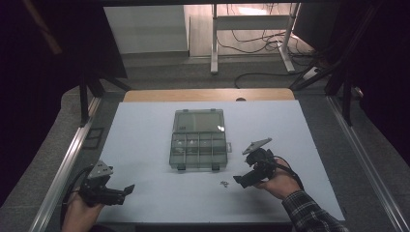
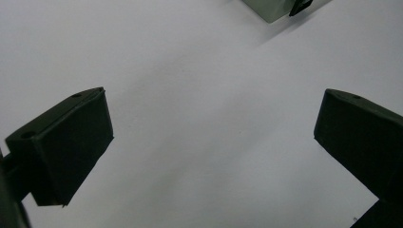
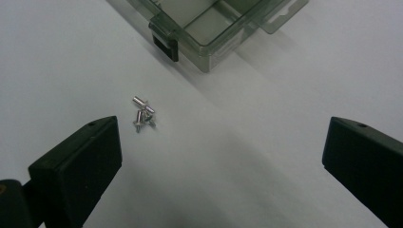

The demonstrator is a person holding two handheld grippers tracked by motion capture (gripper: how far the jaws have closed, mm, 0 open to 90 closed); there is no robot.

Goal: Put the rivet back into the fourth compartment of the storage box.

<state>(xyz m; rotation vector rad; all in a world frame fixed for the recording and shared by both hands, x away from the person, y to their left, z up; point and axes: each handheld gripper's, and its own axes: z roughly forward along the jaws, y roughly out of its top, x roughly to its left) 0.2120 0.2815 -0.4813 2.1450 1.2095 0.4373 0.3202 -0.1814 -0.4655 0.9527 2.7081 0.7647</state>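
Observation:
A clear plastic compartment box [image 1: 198, 139] lies in the middle of the white table with its lid open toward the far side. Its front corner with a black latch [image 3: 164, 43] is in the right gripper view. A small pile of silver screws [image 1: 224, 183] [image 3: 143, 114] lies on the table just in front of the box. My right gripper [image 1: 240, 180] [image 3: 221, 156] is open, low over the table just right of the screws, nothing between its jaws. My left gripper [image 1: 126, 189] [image 2: 214, 142] is open at the front left, over bare table.
The white table top [image 1: 145, 145] has metal rails along both sides. A wooden edge [image 1: 208, 94] borders its far side. Beyond it stand a desk frame [image 1: 251, 34] and loose cables on the floor.

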